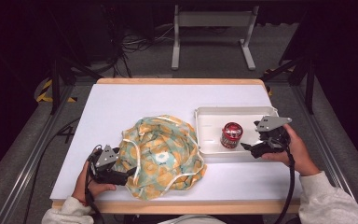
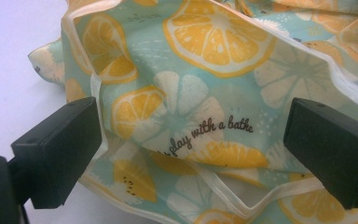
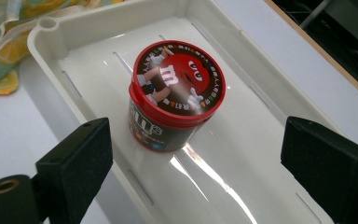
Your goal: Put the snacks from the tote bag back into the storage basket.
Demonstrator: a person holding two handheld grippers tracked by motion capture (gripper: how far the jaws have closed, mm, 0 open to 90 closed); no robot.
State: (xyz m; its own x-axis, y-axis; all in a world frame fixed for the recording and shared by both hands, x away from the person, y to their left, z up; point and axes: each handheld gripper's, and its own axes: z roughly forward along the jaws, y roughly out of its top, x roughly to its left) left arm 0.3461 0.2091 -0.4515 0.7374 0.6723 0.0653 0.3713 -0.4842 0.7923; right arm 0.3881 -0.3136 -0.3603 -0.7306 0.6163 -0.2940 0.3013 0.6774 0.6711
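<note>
1. High view: candy tub (image 1: pixel 231 135) upright in white tray (image 1: pixel 206 122) at right edge of tabletop, not yet picked.
2. Right gripper (image 1: pixel 251 148) jaws wide apart, empty, just short of tub.
3. Left gripper (image 1: pixel 129 171) jaws apart around lemon-print bag (image 1: pixel 163 156) near front edge; nothing clamped.
4. Left to do, likely: grab tub, move into bag.

bag (image 1: pixel 163 156): pale teal, yellow-orange lemon slices plus white citrus slices, cream edging, small dark script
tub (image 3: pixel 175 100): red lid with red cartoon candy figure and white "m", dark brown body
tray (image 1: pixel 207 119): glossy white
table (image 1: pixel 121 102): white top, light wood rim
jaws: black
gripper plates (image 1: pixel 272 122): grey
sleeves (image 1: pixel 328 200): light grey
</note>
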